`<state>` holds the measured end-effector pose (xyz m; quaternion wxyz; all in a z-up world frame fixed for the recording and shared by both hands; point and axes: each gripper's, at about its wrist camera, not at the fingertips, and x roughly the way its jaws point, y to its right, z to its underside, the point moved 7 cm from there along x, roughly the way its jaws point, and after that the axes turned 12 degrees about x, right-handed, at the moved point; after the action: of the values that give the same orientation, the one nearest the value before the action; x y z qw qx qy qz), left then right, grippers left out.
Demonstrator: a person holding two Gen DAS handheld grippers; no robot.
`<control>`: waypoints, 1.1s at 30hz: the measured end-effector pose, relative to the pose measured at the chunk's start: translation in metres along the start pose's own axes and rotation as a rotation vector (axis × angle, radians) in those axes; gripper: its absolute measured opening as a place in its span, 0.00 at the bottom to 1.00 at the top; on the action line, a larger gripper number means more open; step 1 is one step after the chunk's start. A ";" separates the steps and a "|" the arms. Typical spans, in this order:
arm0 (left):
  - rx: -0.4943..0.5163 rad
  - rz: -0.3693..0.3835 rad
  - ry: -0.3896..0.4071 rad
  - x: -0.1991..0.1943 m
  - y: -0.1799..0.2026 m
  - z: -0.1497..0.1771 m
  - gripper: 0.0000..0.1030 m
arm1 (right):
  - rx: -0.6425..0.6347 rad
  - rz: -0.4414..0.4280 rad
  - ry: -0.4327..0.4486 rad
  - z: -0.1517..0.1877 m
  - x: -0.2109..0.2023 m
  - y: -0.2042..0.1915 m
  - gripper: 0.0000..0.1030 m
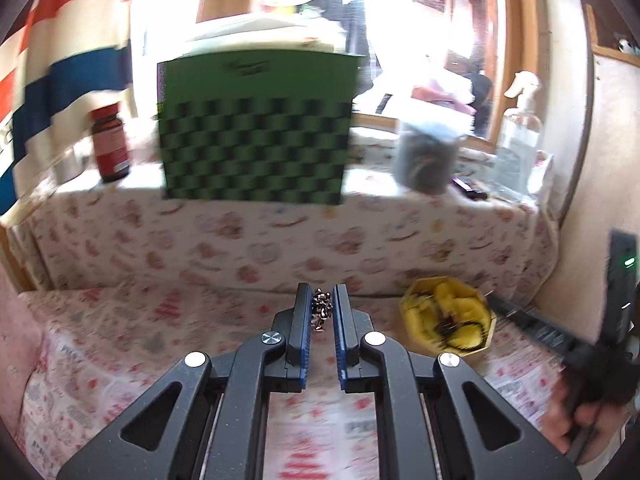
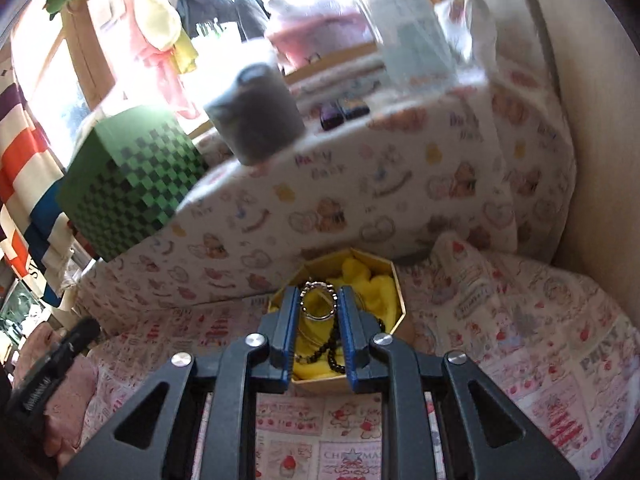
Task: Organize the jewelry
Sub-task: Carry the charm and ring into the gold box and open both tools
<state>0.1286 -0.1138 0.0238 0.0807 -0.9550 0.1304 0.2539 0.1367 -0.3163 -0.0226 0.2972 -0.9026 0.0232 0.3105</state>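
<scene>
My left gripper (image 1: 322,300) is shut on a small silver and dark piece of jewelry (image 1: 321,309), held above the patterned cloth. A yellow octagonal box (image 1: 447,316) with yellow padding and dark jewelry sits to its right. In the right wrist view my right gripper (image 2: 319,300) is shut on a silver ring bracelet (image 2: 317,300) right over the same yellow box (image 2: 372,280). A black bead bracelet (image 2: 334,346) lies in the box between the fingers.
A green checkered box (image 1: 256,128), a brown bottle (image 1: 110,144), a grey jar (image 1: 426,152) and a clear spray bottle (image 1: 520,136) stand on the raised cloth-covered ledge (image 1: 280,232). The right gripper's body (image 1: 600,320) shows at the right edge.
</scene>
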 end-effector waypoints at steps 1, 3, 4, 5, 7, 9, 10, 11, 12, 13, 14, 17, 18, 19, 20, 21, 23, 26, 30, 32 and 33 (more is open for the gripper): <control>0.013 0.006 0.005 0.002 0.008 -0.004 0.09 | 0.009 0.004 -0.016 0.001 0.005 0.003 0.18; 0.030 0.023 0.011 0.006 0.024 -0.007 0.09 | 0.044 -0.011 -0.050 0.002 0.013 0.010 0.18; 0.024 0.037 0.012 0.009 0.030 -0.007 0.09 | 0.061 -0.017 -0.061 0.002 0.015 0.012 0.18; 0.020 0.050 0.007 0.011 0.034 -0.006 0.09 | 0.086 -0.024 -0.074 0.001 0.017 0.017 0.18; 0.027 0.072 -0.010 0.018 0.044 -0.004 0.09 | 0.123 -0.040 -0.082 -0.001 0.016 0.023 0.18; 0.042 0.072 -0.024 0.024 0.051 -0.003 0.09 | 0.145 -0.034 -0.066 -0.005 0.012 0.029 0.22; 0.046 0.080 -0.029 0.027 0.055 -0.004 0.09 | 0.156 -0.038 -0.051 -0.008 0.009 0.031 0.31; 0.043 0.093 -0.032 0.029 0.058 -0.005 0.09 | 0.164 -0.046 -0.044 -0.010 0.006 0.032 0.35; 0.035 0.114 -0.035 0.031 0.061 -0.006 0.09 | 0.175 -0.050 -0.036 -0.012 0.003 0.033 0.36; 0.029 0.130 -0.049 0.034 0.064 -0.006 0.09 | 0.181 -0.053 -0.030 -0.014 0.000 0.034 0.36; 0.016 0.155 -0.057 0.038 0.068 -0.008 0.09 | 0.189 -0.056 -0.019 -0.016 -0.004 0.035 0.36; -0.011 0.209 -0.084 0.054 0.081 -0.012 0.09 | 0.190 -0.030 0.006 -0.020 -0.009 0.039 0.36; -0.010 0.221 -0.094 0.059 0.084 -0.013 0.09 | 0.186 -0.014 0.015 -0.021 -0.011 0.041 0.36; -0.007 0.239 -0.106 0.065 0.087 -0.012 0.09 | 0.183 -0.004 0.018 -0.023 -0.012 0.044 0.36; -0.011 0.255 -0.116 0.070 0.090 -0.012 0.09 | 0.180 0.016 0.016 -0.024 -0.012 0.046 0.36; -0.021 0.270 -0.130 0.075 0.092 -0.010 0.09 | 0.182 0.047 0.012 -0.024 -0.013 0.050 0.36; -0.041 0.298 -0.149 0.082 0.094 -0.007 0.09 | 0.198 0.067 0.020 -0.027 -0.016 0.057 0.36; -0.046 0.276 -0.171 0.090 0.095 -0.003 0.09 | 0.206 0.051 0.008 -0.028 -0.015 0.058 0.36; -0.033 0.313 -0.173 0.094 0.100 -0.003 0.10 | 0.199 0.066 0.001 -0.027 -0.013 0.057 0.36; -0.033 0.330 -0.145 0.089 0.098 -0.006 0.11 | 0.201 0.064 0.001 -0.027 -0.013 0.057 0.36; -0.034 0.320 -0.125 0.084 0.095 -0.008 0.11 | 0.204 0.059 0.000 -0.027 -0.012 0.057 0.36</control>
<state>0.1754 -0.2237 -0.0206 0.0312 -0.9056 0.2712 0.3247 0.1284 -0.3797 -0.0283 0.3782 -0.8667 0.0812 0.3151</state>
